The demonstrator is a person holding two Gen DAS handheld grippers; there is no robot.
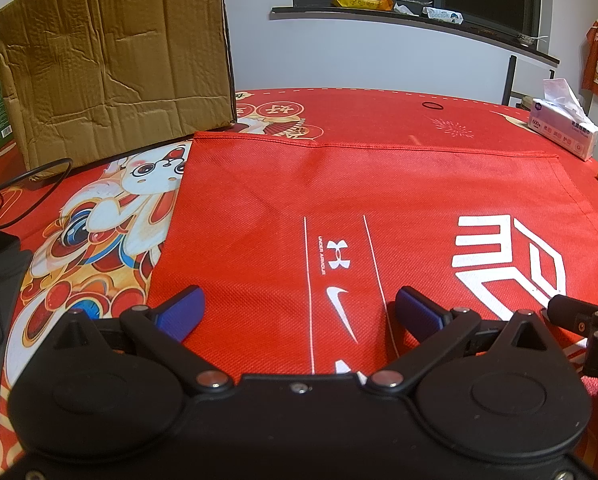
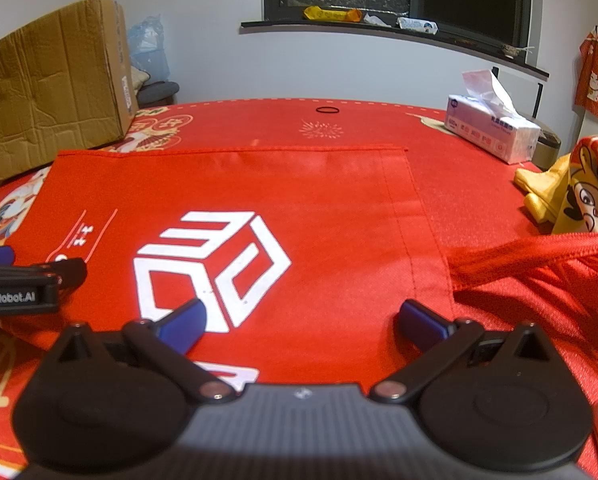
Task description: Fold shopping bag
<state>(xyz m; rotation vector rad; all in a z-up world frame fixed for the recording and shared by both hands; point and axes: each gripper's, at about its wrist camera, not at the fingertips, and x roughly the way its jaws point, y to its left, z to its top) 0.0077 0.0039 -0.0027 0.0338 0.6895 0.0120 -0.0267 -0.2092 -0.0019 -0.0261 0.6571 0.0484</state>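
Observation:
A red non-woven shopping bag [image 1: 379, 208] [image 2: 283, 192] lies flat on the table, white logos facing up. Its red handles [image 2: 539, 256] trail off to the right in the right wrist view. My left gripper [image 1: 299, 308] hovers open over the bag's near left part, blue pads wide apart with nothing between them. My right gripper [image 2: 303, 320] is open above the near right part, beside the white cube logo [image 2: 211, 264]. The left gripper's finger [image 2: 31, 276] shows at the left edge of the right wrist view, and the right gripper's finger [image 1: 579, 312] at the right edge of the left wrist view.
A big cardboard box [image 1: 115, 60] stands at the back left, with a black cable [image 1: 31, 184] in front of it. A tissue pack [image 2: 495, 132] sits at the back right. A yellow and red cloth [image 2: 579, 188] lies to the right. A black ring [image 2: 328, 110] rests near the far edge.

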